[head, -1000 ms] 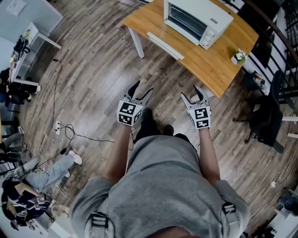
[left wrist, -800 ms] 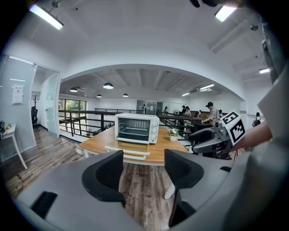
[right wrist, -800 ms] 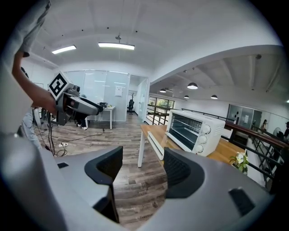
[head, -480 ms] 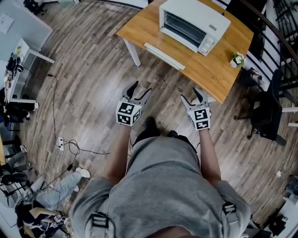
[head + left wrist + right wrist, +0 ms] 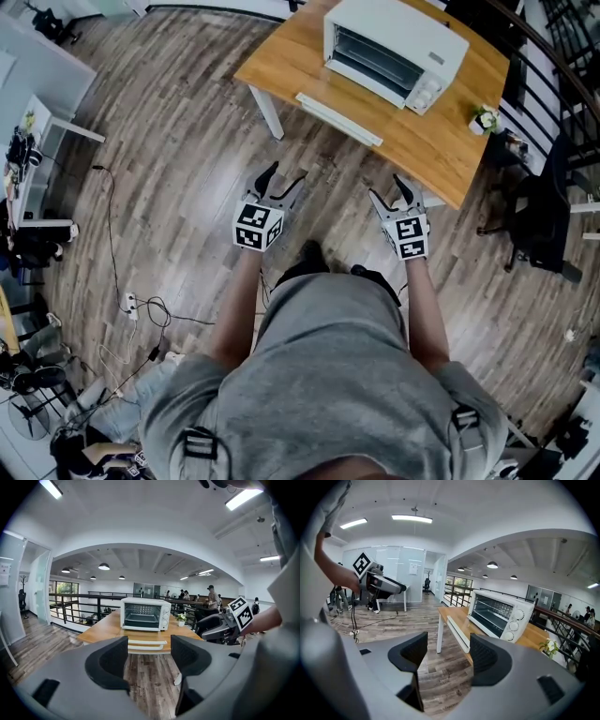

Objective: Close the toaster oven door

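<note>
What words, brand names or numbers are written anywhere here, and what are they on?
No text can be read in any view.
Toaster oven: a small grey label on its top, too small to read.
Left gripper and right gripper: black-and-white square markers, which are patterns and not letters.
Sheet of paper on the glass wall: print too blurred to read.

**Wooden table on a plank floor**

A wooden table (image 5: 427, 136) on white legs stands on the wood-plank floor (image 5: 187, 141); a white toaster oven (image 5: 398, 42) sits on the tabletop, its door (image 5: 337, 116) folded down open along the table's front edge; a small potted plant (image 5: 485, 118) stands near the right corner, apart from the oven; dark cables (image 5: 150, 305) and a power strip (image 5: 128, 302) lie on the floor, well apart from the table.
</note>
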A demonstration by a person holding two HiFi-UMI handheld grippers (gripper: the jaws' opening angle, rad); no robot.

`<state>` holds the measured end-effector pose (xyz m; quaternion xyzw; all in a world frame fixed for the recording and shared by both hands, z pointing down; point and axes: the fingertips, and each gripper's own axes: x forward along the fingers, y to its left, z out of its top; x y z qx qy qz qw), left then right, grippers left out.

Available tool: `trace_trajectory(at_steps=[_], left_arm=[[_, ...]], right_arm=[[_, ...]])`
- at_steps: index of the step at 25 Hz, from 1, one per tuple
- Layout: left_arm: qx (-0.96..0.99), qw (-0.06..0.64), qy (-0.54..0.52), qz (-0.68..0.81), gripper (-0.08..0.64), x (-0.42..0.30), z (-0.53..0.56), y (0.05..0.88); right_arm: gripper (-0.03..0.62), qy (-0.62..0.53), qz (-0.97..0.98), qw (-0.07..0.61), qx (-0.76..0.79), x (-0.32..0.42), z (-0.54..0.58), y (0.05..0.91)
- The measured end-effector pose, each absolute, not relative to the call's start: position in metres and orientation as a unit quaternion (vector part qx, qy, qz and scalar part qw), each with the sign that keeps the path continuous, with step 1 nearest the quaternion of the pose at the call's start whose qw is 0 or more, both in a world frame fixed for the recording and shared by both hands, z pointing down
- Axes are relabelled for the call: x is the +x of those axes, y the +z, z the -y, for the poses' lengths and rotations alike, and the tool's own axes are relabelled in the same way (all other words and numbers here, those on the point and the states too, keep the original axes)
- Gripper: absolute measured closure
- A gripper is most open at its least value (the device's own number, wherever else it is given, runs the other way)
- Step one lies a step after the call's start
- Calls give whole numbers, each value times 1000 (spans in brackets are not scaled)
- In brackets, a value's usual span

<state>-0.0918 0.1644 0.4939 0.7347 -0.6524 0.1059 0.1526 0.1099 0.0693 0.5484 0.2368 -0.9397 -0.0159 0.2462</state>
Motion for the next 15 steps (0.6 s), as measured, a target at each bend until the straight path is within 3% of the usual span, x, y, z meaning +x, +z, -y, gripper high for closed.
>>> trace_trajectory(at_steps=[15], left_arm=[[753,155,112,630,276,-126,-162,502]], right_arm=[[333,-1,927,239,288,95,-66,555]])
